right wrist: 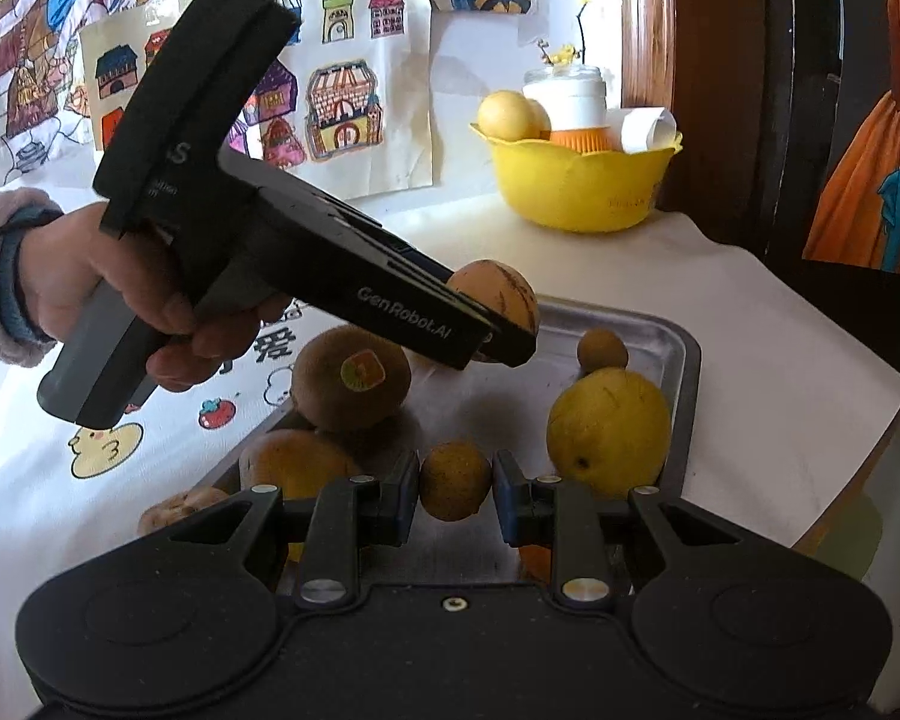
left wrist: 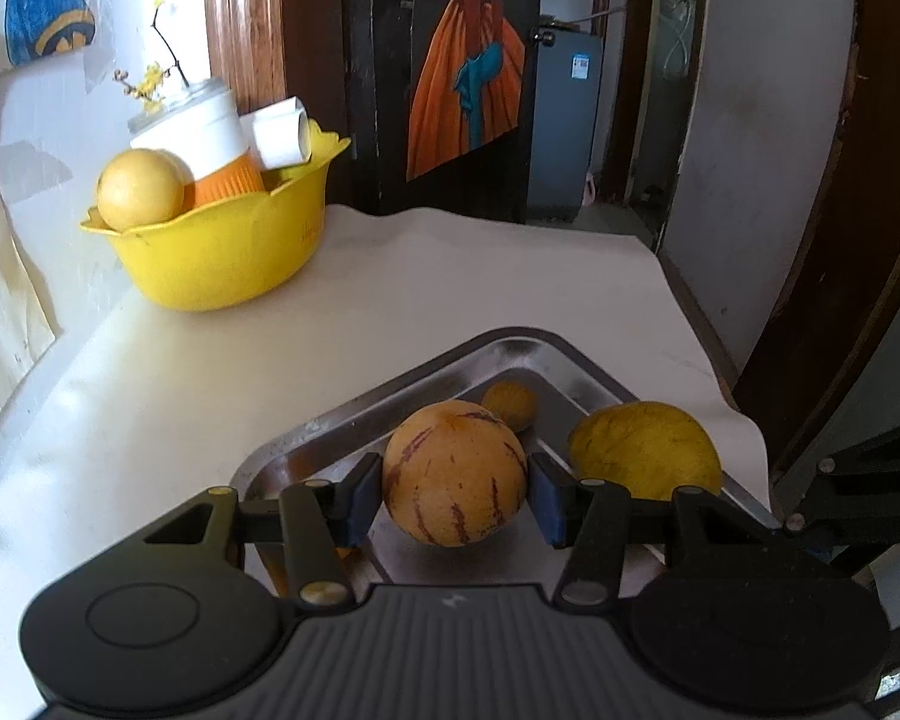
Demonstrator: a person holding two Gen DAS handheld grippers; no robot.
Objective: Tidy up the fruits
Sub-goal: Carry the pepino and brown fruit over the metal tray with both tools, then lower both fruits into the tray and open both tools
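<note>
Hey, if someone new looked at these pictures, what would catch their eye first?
Two fruits clamped over the metal tray: the left hand-held gripper holds a striped orange melon, and the right hand-held gripper pinches a small brown fruit. Behind, at the table's far end, a bright yellow bowl stands out.

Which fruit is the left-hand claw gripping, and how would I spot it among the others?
Find the metal tray on the white table. Over its middle, the left claw pinches a round orange-yellow fruit from both sides. Only this fruit has dark purple streaks down its skin; the lemon-like yellow fruit beside it is plain, and the small brown fruit behind it is much smaller.
</note>
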